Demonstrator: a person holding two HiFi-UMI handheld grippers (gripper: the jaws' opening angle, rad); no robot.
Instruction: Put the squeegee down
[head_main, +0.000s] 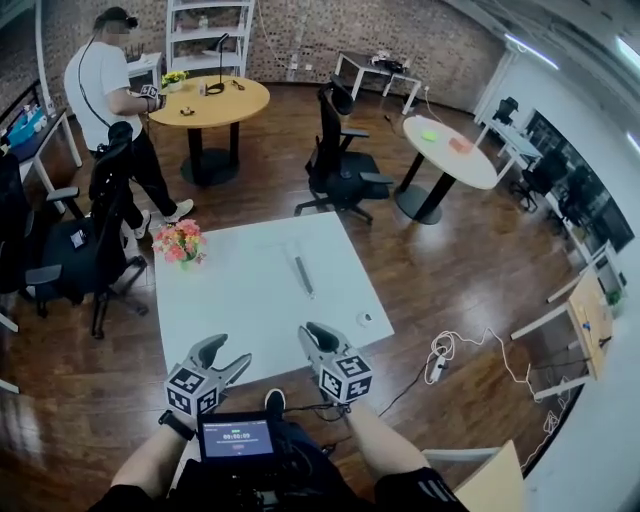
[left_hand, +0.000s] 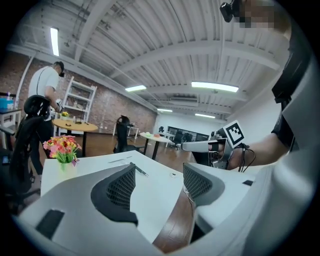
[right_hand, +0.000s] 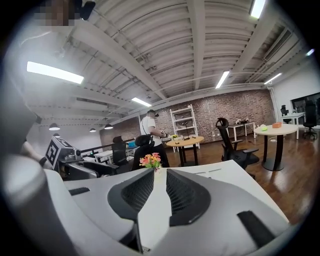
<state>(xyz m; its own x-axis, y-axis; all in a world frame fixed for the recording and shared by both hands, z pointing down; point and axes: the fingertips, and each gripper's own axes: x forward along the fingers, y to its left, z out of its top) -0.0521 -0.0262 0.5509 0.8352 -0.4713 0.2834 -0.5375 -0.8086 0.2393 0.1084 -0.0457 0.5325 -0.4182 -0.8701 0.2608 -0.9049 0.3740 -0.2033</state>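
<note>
The squeegee (head_main: 302, 272), a slim dark-handled tool, lies flat near the middle of the white table (head_main: 230, 310), and nothing grips it. The left gripper view shows the squeegee (left_hand: 137, 169) lying well beyond the jaws. My left gripper (head_main: 225, 352) hovers over the table's near edge, open and empty, its jaws wide apart (left_hand: 159, 182). My right gripper (head_main: 312, 330) hangs beside it at the same edge. Its pads (right_hand: 145, 187) stand only a thin slit apart, with nothing between them. Both grippers are well short of the squeegee.
A vase of pink and orange flowers (head_main: 180, 242) stands at the table's left edge. A small round object (head_main: 366, 319) lies near the right edge. Office chairs (head_main: 335, 150) and round tables stand behind. A person (head_main: 110, 90) stands at the back left. Cables (head_main: 445, 350) lie on the floor.
</note>
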